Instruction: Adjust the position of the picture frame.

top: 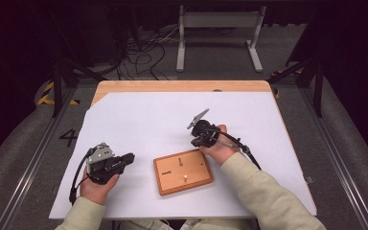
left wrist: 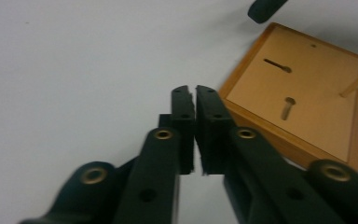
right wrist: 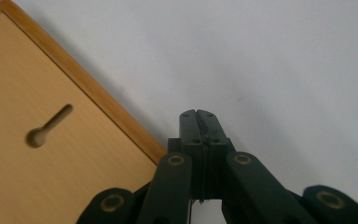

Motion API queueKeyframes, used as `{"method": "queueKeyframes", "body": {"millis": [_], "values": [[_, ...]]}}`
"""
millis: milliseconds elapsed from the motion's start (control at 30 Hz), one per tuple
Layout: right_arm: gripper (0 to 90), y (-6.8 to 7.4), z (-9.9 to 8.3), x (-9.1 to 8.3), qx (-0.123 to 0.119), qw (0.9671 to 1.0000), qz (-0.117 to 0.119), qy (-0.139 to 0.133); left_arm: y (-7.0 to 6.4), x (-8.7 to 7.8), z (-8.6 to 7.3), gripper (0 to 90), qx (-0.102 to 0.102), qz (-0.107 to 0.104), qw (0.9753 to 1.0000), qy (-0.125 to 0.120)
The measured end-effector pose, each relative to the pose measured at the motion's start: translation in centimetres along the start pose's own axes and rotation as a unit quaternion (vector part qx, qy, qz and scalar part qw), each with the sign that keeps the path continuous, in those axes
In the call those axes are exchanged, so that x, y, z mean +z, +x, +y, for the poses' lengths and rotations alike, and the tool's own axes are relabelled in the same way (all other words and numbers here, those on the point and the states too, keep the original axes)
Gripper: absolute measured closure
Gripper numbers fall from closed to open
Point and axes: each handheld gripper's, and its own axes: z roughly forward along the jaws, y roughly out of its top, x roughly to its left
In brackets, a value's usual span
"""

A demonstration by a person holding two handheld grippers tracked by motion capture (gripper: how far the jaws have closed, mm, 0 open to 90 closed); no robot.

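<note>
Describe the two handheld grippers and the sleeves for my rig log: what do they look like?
Both are black. The left gripper carries a grey three-cornered plate and trails a black cable; in its own view its linkage bars show brass-coloured rivets. The right gripper has a grey plate too, and a black cable running back past the wrist. Each has two flat black jaws. The person wears pale beige long sleeves.

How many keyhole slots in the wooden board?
2. On the wooden board, one keyhole slot sits near the far edge, the other near its left edge. A peg stands toward the near edge.
</note>
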Motion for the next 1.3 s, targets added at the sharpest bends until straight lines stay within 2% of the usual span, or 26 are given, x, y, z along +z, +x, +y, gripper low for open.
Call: {"method": "queueKeyframes", "body": {"millis": [67, 167, 267, 333, 367, 433, 500, 667, 800, 833, 867, 900, 933, 1067, 1100, 1133, 1167, 1200, 1300], "values": [[90.0, 0.1, -0.7, -1.1, 0.006, 0.9998, 0.005, -0.019, -0.5, 0.3, 0.2, 90.0, 0.014, -0.028, 0.9995, 0.006], [90.0, 0.1, -1.7, -2.3, 0.012, 0.9991, 0.005, -0.042, -1.5, 0.5, 0.6, 90.0, 0.029, -0.056, 0.9979, 0.010], [90.0, -0.1, -2.9, -3.1, 0.029, 0.9972, 0.012, -0.068, -2.6, 0.9, 0.8, 90.0, 0.050, -0.083, 0.9951, 0.018], [90.0, -0.3, -3.4, -3.4, 0.027, 0.9970, 0.018, -0.071, -3.3, 1.3, 0.9, 90.0, 0.065, -0.106, 0.9918, 0.029], [90.0, -0.3, -3.4, -3.4, 0.027, 0.9970, 0.018, -0.071, -3.3, 1.3, 0.9, 90.0, 0.065, -0.106, 0.9918, 0.029], [90.0, -0.6, -3.9, -4.1, 0.037, 0.9954, 0.024, -0.085, -3.7, 1.5, 1.0, 90.0, 0.073, -0.127, 0.9887, 0.034], [90.0, -0.9, -4.3, -4.8, 0.040, 0.9946, 0.023, -0.093, -4.1, 1.7, 1.1, 90.0, 0.083, -0.150, 0.9842, 0.045], [90.0, -1.4, -4.7, -5.4, 0.048, 0.9936, 0.023, -0.100, -5.4, 2.3, 1.2, 90.0, 0.110, -0.183, 0.9740, 0.075], [90.0, -1.5, -4.8, -5.4, 0.049, 0.9932, 0.027, -0.102, -6.2, 2.9, 1.2, 90.0, 0.130, -0.213, 0.9634, 0.099], [90.0, -1.5, -4.8, -5.4, 0.049, 0.9931, 0.028, -0.102, -6.4, 3.0, 1.2, 90.0, 0.132, -0.217, 0.9617, 0.104], [90.0, -1.5, -4.8, -5.4, 0.049, 0.9931, 0.028, -0.102, -6.4, 3.0, 1.2, 90.0, 0.132, -0.217, 0.9617, 0.104], [90.0, -1.5, -4.8, -5.4, 0.049, 0.9931, 0.028, -0.102, -6.6, 3.2, 1.2, 90.0, 0.136, -0.221, 0.9592, 0.111], [90.0, -1.5, -4.8, -5.4, 0.049, 0.9932, 0.028, -0.102, -6.9, 3.5, 1.1, 90.0, 0.142, -0.229, 0.9555, 0.121], [90.0, -1.5, -4.8, -5.4, 0.048, 0.9933, 0.025, -0.102, -7.4, 4.4, 0.8, 90.0, 0.153, -0.239, 0.9463, 0.154], [90.0, -1.5, -4.8, -5.4, 0.048, 0.9933, 0.025, -0.102, -7.4, 4.4, 0.8, 90.0, 0.153, -0.239, 0.9463, 0.154], [90.0, -1.5, -4.8, -5.4, 0.049, 0.9932, 0.025, -0.103, -7.4, 4.9, 0.6, 90.0, 0.150, -0.244, 0.9429, 0.170], [90.0, -1.5, -4.8, -5.4, 0.049, 0.9932, 0.025, -0.103, -7.4, 4.9, 0.6, 90.0, 0.150, -0.244, 0.9429, 0.170], [90.0, -1.5, -4.8, -5.4, 0.049, 0.9931, 0.027, -0.103, -7.2, 5.3, 0.3, 90.0, 0.152, -0.244, 0.9400, 0.183], [90.0, -1.5, -4.8, -5.4, 0.048, 0.9932, 0.028, -0.102, -6.9, 5.6, 0.1, 90.0, 0.151, -0.236, 0.9394, 0.197]]}}
